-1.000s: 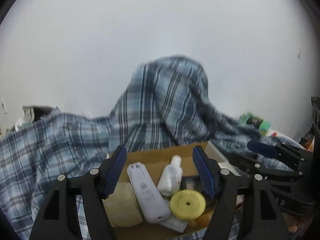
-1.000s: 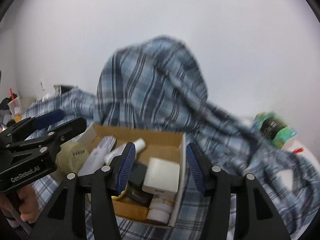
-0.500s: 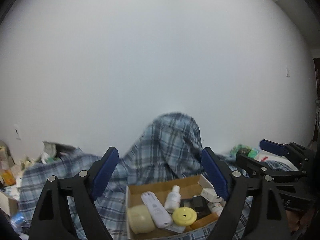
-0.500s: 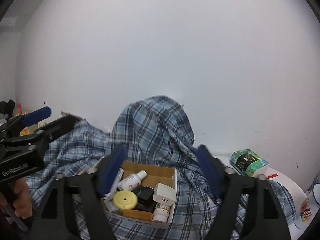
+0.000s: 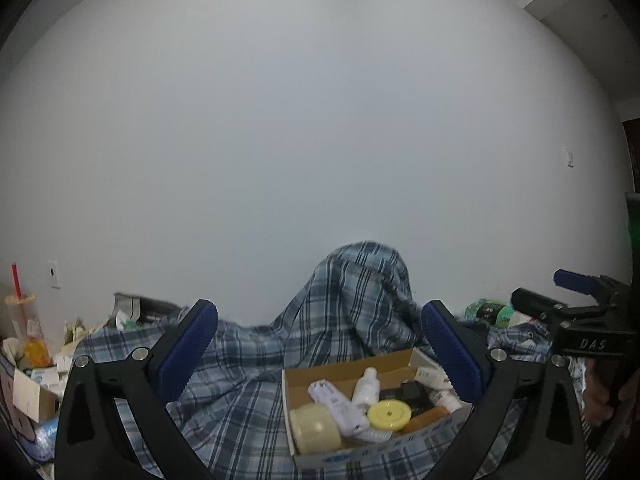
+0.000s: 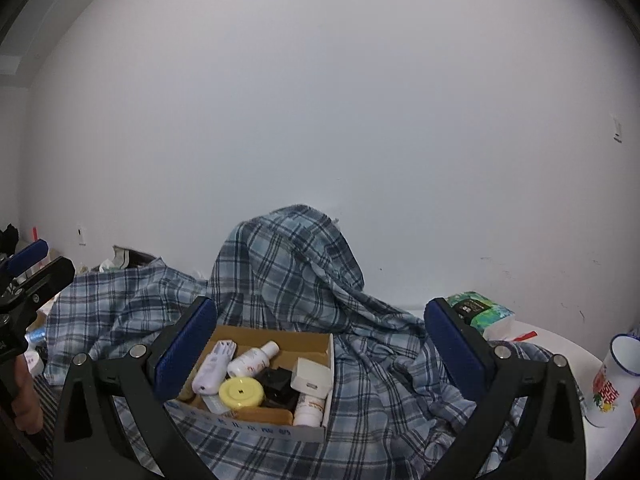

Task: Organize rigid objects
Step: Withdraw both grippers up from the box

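Now the left claw (image 5: 320, 340) and right claw (image 6: 320, 332) are opening wide; both empty, above the cardboard box (image 6: 320, 434).

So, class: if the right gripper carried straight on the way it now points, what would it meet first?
Probably the raised hump of plaid cloth behind the cardboard box. The right gripper is empty, jaws opening; the box seems to lie below its line, though depth is unclear.

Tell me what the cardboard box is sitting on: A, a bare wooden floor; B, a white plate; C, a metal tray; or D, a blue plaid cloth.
D: the box sits on the plaid cloth, which spreads out around it on every side in both views.
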The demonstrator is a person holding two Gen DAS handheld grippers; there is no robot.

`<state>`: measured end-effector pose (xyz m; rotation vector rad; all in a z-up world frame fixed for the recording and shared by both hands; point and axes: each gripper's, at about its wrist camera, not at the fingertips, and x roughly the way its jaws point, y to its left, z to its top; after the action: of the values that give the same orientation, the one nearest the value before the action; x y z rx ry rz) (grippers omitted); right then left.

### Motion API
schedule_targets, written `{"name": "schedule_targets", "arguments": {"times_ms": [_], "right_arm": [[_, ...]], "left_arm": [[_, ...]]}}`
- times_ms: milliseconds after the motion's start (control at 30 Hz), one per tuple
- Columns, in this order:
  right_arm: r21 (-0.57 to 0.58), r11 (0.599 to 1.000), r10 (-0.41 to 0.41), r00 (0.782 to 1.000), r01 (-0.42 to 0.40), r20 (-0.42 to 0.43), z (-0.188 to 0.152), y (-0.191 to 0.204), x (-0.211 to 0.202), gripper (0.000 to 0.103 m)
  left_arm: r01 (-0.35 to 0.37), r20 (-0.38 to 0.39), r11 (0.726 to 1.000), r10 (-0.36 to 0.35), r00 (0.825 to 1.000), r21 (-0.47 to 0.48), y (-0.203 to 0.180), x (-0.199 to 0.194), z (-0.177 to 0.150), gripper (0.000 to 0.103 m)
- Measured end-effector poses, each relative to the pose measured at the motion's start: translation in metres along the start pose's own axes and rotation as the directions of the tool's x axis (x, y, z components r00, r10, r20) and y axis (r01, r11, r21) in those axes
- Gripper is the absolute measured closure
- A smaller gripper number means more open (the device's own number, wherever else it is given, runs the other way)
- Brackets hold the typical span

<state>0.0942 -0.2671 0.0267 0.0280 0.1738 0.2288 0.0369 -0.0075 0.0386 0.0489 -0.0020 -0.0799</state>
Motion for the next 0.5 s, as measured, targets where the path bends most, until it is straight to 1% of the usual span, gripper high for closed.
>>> {"name": "schedule_targets", "arguments": {"times_ms": [100, 167, 233, 300, 367, 500], "right_arm": [[-0.006, 1.000, -0.002, 1.000, 0.002, 0.007, -0.013, -0.002, 0.000, 0.000], [-0.011, 1.000, 0.004, 1.000, -0.004, 0.001, -0.024, -0.002, 0.002, 0.000], [-0.018, 1.000, 0.010, 1.000, -0.010, -0.004, -0.033, -0.002, 0.005, 0.000], [-0.026, 1.000, -0.004, 1.000, 0.004, -0.016, -0.041, -0.003, 0.009, 0.000], [-0.029, 1.000, 0.004, 1.000, -0.005, -0.023, -0.044, -0.002, 0.009, 0.000], [-0.067, 0.998, 0.001, 1.000, -0.002, -0.003, -0.046, 0.006, 0.005, 0.000]], "left_arm": [[-0.012, -0.033, 1.000, 0.012, 0.999, -0.007, 0.004, 0.005, -0.018, 0.000], [-0.014, -0.049, 0.999, 0.012, 0.999, -0.035, 0.007, 0.008, -0.031, 0.000], [-0.015, -0.064, 0.999, 0.013, 0.998, -0.030, 0.005, 0.010, -0.042, 0.000], [-0.009, -0.077, 1.000, 0.007, 0.997, -0.019, 0.002, 0.013, -0.045, 0.000], [-0.007, -0.069, 1.000, 0.006, 0.998, -0.010, 0.000, 0.012, -0.046, 0.000], [-0.006, -0.074, 1.000, 0.006, 0.997, -0.003, -0.001, 0.012, -0.047, 0.000]]}}
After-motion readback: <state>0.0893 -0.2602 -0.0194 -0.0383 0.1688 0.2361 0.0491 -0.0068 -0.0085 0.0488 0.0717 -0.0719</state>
